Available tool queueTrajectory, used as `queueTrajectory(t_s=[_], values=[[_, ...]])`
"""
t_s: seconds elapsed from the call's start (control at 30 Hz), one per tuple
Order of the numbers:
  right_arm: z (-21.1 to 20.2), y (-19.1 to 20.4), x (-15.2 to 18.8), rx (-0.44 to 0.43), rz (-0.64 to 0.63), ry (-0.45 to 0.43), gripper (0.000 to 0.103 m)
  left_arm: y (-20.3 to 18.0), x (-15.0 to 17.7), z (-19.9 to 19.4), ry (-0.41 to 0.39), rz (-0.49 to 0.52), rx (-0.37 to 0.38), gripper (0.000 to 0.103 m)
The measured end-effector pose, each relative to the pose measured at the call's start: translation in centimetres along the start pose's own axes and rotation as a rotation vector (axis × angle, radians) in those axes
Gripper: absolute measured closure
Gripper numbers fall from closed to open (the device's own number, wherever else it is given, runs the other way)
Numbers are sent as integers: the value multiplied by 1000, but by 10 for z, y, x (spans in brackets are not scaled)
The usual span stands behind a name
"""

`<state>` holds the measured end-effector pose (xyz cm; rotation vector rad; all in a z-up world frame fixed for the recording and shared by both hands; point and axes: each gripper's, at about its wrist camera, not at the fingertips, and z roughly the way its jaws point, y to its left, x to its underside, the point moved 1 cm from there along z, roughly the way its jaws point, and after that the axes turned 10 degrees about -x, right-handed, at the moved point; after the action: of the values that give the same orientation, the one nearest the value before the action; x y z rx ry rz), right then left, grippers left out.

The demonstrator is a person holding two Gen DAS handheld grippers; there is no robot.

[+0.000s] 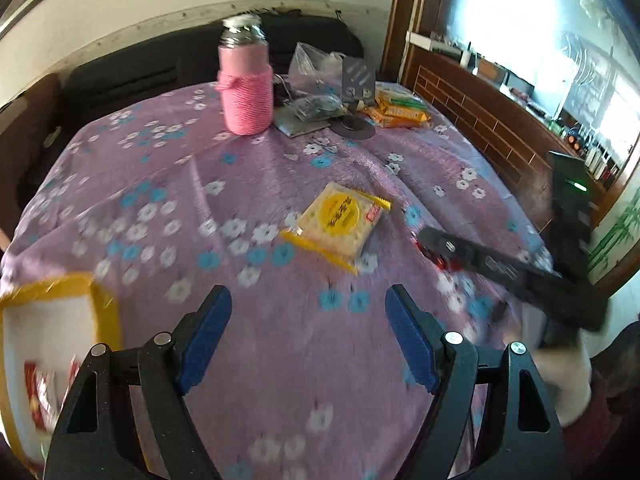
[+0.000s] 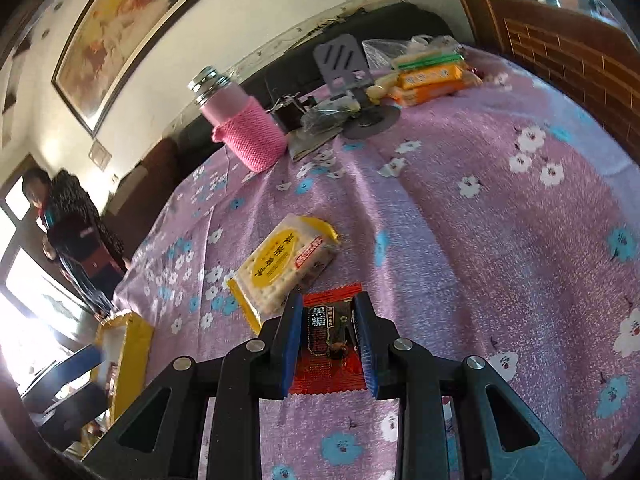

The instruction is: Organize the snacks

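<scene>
Your right gripper (image 2: 330, 316) is clamped on a red foil snack packet (image 2: 326, 364) lying on the purple flowered tablecloth (image 2: 500, 240), just short of the yellow-trimmed clear cracker pack (image 2: 282, 264). Your left gripper (image 1: 308, 304) hangs wide with nothing between its blue pads, nearer than that cracker pack (image 1: 338, 222); the yellow-rimmed white box (image 1: 48, 320) sits to its left. Beyond it stand a pink knit-sleeved bottle (image 1: 245, 80) and orange biscuit packs (image 1: 400, 110).
</scene>
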<state>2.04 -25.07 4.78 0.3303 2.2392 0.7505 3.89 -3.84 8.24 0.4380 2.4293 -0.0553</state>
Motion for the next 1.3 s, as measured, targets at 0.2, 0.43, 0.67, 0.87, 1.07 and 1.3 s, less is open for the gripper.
queueTrajectory(t_s=[0.2,0.43,0.67,0.87,1.07,1.3], values=[[2,-11,-1,-21,33,17,75,-27,-23,57,40,90,-29,24],[1,-15,-3,-36,60,28,75,-49,-41,100,45,190,-37,24],[4,-15,0,-42,63,43,75,-52,-54,115,38,202,25,24],[6,-16,0,-45,69,49,75,-61,-44,128,71,285,21,23],[11,-13,1,-41,54,63,75,-54,-45,132,101,241,54,22],[13,-13,1,-17,36,70,75,-62,-39,127,87,217,-17,32]])
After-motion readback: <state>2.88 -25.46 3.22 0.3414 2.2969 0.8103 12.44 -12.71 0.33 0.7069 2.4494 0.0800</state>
